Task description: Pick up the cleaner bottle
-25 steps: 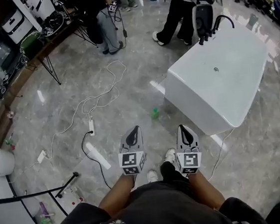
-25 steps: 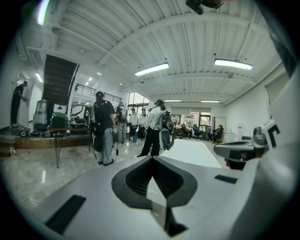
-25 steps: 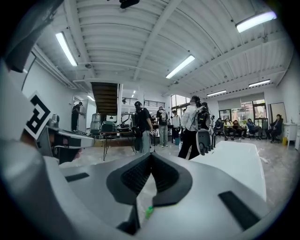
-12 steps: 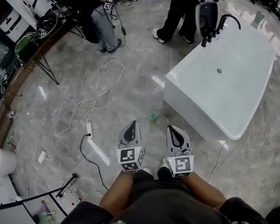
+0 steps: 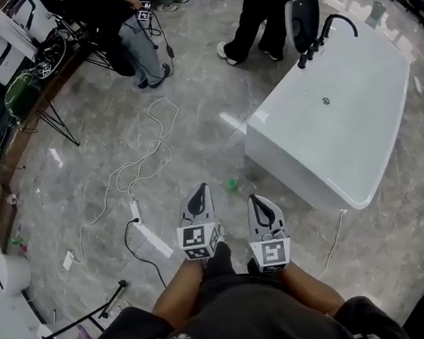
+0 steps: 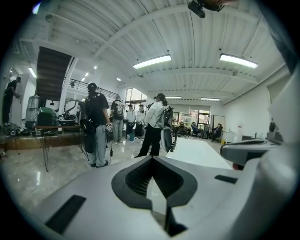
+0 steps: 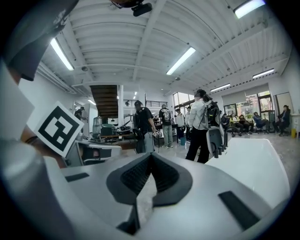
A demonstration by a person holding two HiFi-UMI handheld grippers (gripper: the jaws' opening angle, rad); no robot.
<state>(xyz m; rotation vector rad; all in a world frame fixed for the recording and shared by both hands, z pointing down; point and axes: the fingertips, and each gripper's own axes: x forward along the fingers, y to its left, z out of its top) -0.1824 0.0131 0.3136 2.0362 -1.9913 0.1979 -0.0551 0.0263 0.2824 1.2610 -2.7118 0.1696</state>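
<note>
Left gripper (image 5: 201, 195) and right gripper (image 5: 255, 202): I read both shut, nothing held. Cleaner bottle (image 5: 233, 184), small and green, on floor (image 5: 90, 164) just beside bathtub (image 5: 343, 119), near its closest corner, ahead of both tips.

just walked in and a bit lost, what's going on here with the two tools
A person holds a tool in each hand, the left tool and the right tool, both shut and empty. Just ahead of them a small green thing, probably the cleaner bottle, sits on the floor by the near corner of a white tub. Neither tool touches it yet. Other people stand further back.
</note>
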